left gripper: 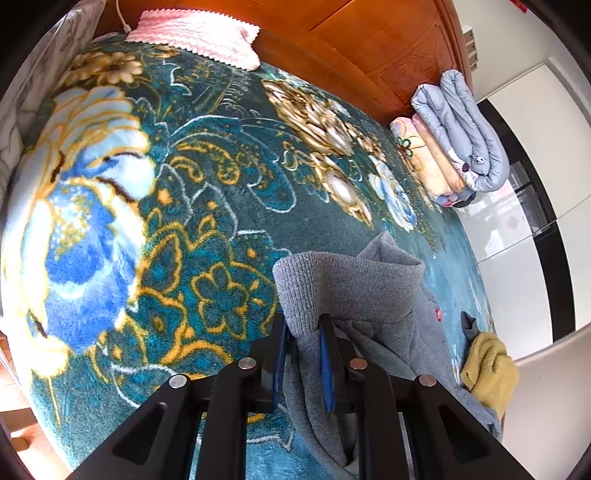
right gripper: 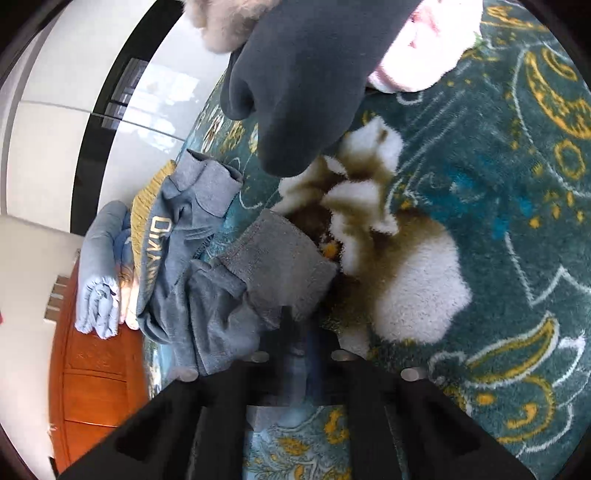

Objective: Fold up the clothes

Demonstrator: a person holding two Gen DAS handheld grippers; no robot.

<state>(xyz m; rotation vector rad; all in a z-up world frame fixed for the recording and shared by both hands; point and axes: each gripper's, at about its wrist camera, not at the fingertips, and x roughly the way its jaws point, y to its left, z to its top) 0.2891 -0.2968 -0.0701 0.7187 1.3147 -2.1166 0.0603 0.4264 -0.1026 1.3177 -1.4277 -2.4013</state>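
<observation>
A grey sweatshirt (left gripper: 391,332) lies crumpled on the teal flowered blanket (left gripper: 207,206) of a bed. Its ribbed hem (left gripper: 343,280) stands up in front of my left gripper (left gripper: 303,336), whose blue pads are shut on that grey cloth. In the right wrist view the same sweatshirt (right gripper: 173,266) shows pale printed letters, and one ribbed cuff (right gripper: 284,262) runs down to my right gripper (right gripper: 301,328). That gripper is blurred; its fingers stand together at the cuff's lower edge and seem shut on it. A person's dark sleeve (right gripper: 303,74) hangs above.
A mustard garment (left gripper: 487,369) lies at the bed's edge beside the sweatshirt. Folded quilts (left gripper: 461,136) are stacked against the wooden headboard (left gripper: 369,40), with a pink pillow (left gripper: 199,33) further along it. White floor and wardrobe lie past the bed's edge.
</observation>
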